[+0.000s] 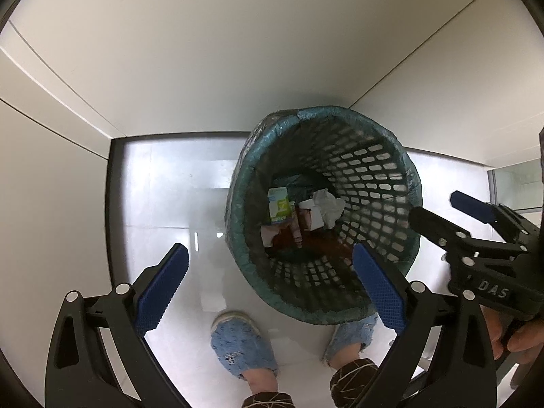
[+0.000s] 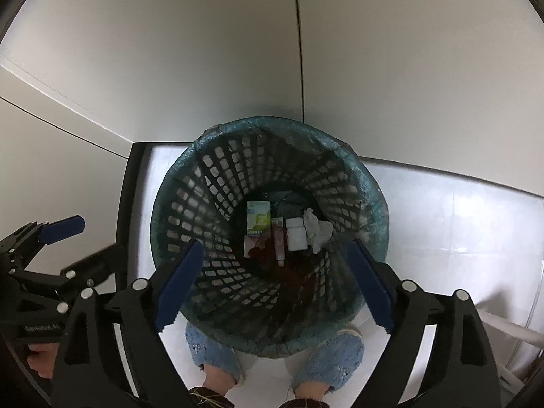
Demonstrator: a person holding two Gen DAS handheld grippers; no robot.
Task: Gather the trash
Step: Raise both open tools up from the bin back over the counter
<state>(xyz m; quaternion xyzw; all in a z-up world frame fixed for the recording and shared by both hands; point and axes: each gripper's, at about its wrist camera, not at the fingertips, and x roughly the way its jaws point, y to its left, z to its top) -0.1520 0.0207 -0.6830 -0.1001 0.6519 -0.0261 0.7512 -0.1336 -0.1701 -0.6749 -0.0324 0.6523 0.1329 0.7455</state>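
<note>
While both grippers gape empty, left gripper (image 1: 268, 289) beside bin (image 1: 374, 170) rim; right gripper (image 2: 275, 285) above bin (image 2: 210, 183), trash (image 2: 258, 219) at bottom.

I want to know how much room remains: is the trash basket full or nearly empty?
Nearly empty. The trash basket holds only a small carton, a white bottle, a crumpled tissue and a tube at its bottom.
</note>
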